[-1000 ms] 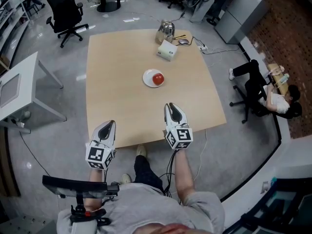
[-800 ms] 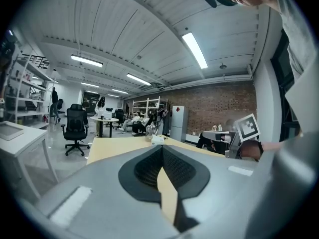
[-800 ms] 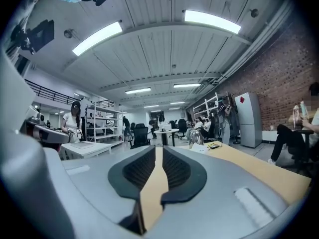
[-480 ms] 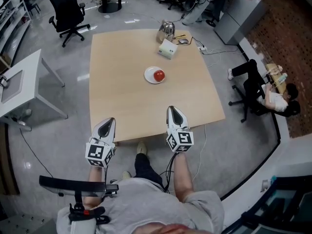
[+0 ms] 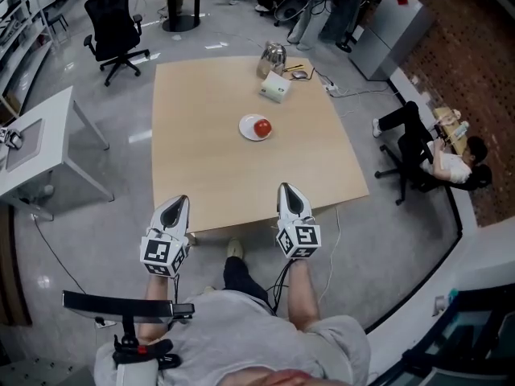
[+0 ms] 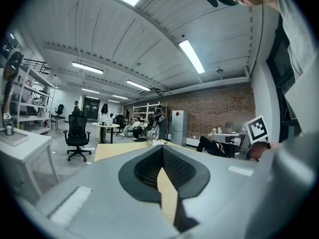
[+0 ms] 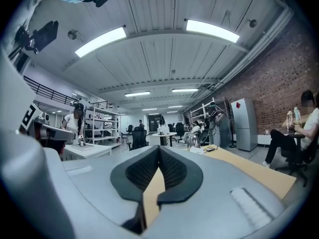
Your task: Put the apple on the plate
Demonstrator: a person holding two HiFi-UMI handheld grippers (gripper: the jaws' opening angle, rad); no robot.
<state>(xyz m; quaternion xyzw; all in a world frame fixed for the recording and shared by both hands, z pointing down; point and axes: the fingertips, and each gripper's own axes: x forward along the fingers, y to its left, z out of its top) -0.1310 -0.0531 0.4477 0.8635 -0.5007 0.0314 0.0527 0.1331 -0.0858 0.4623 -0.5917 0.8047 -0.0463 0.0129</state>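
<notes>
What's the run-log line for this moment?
apple: on plate | left gripper: shut, empty | right gripper: shut, empty | both: by near edge of table

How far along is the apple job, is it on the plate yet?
Done: the apple sits on the white plate in the middle of the table. In hand: nothing. The left gripper and right gripper are both shut and empty, at the table's near edge, well apart from the plate. Left: nothing that shows; the job looks finished.
</notes>
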